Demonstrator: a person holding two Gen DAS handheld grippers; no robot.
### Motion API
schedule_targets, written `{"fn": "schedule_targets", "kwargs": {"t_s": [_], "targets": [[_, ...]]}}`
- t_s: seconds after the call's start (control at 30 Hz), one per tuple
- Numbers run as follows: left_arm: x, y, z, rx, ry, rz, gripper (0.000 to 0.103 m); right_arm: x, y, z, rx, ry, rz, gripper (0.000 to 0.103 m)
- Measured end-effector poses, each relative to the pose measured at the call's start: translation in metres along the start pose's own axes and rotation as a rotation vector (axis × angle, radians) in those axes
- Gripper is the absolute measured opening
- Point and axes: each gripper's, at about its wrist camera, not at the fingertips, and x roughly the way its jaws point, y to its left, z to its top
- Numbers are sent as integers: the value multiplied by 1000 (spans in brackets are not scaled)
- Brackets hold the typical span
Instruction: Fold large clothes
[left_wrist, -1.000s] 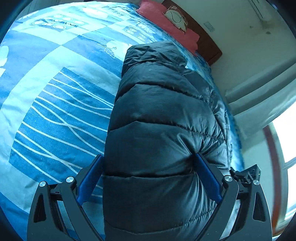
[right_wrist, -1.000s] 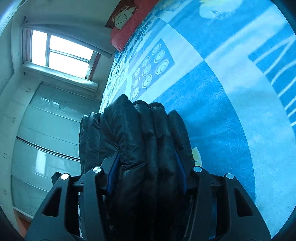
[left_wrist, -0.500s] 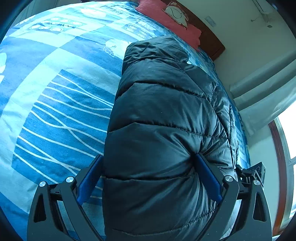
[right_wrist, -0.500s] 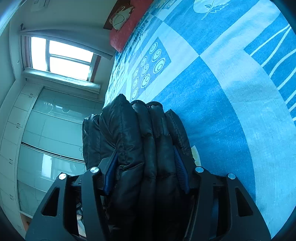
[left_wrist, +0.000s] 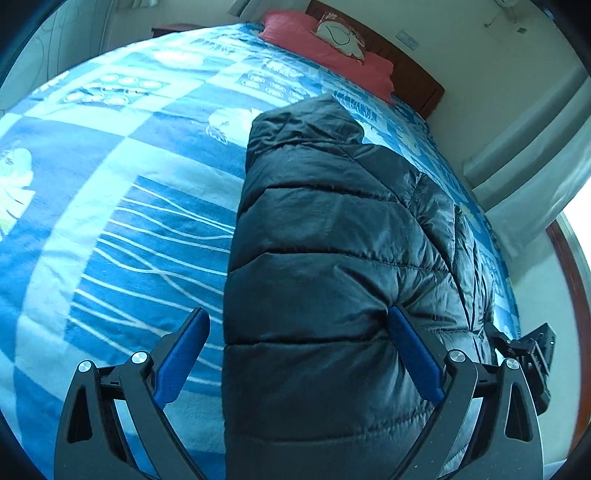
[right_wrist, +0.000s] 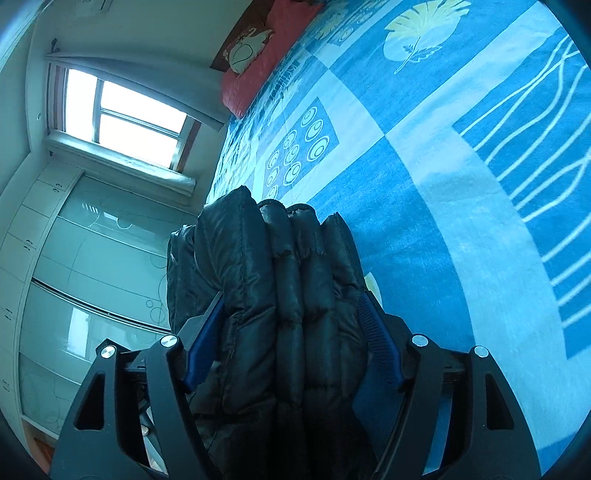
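The folded black puffer jacket (left_wrist: 332, 266) lay on the bed (left_wrist: 110, 206), its near end cut off at 6 o'clock. The left gripper (left_wrist: 301, 354) stood open, one pad clear. The right gripper (right_wrist: 291, 332) was opening, the jacket's stacked layers between its pads.

My left gripper (left_wrist: 298, 345): black plastic frame, 2 triangular cut-outs, 4 silver screw heads, 2 blue pads (left_wrist: 181, 354) on angled fingers. My right gripper (right_wrist: 291, 339): same black frame, 4 silver screws, 2 blue pads (right_wrist: 380, 341), one finely ribbed.
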Motion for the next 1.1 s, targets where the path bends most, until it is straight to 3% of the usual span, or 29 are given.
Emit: {"fn": "schedule_targets", "kwargs": {"t_s": [0.07,0.2,0.3,0.47,0.57,0.83,1.1], "targets": [[-11,-1,-3,8,-23,14,95,-9,7,-4,-20,-30,-35,71],[-44,-9,-16,54,-93,75,95,-38,39,-23,-134,-114,-194,71],[-71,-17,-31,82,-140,123,95,-60,72,-46,-228,-179,-328,77],[-112,-28,-63,116,-213,183,95,-88,113,-92,-351,-250,-441,85],[-134,-35,-87,148,-255,225,95,-103,133,-123,-412,-275,-475,87],[-174,-56,-135,195,-318,249,95,-121,169,-177,-547,-300,-526,88],[-187,-78,-162,249,-335,255,95,-132,186,-208,-638,-338,-552,91]]}}
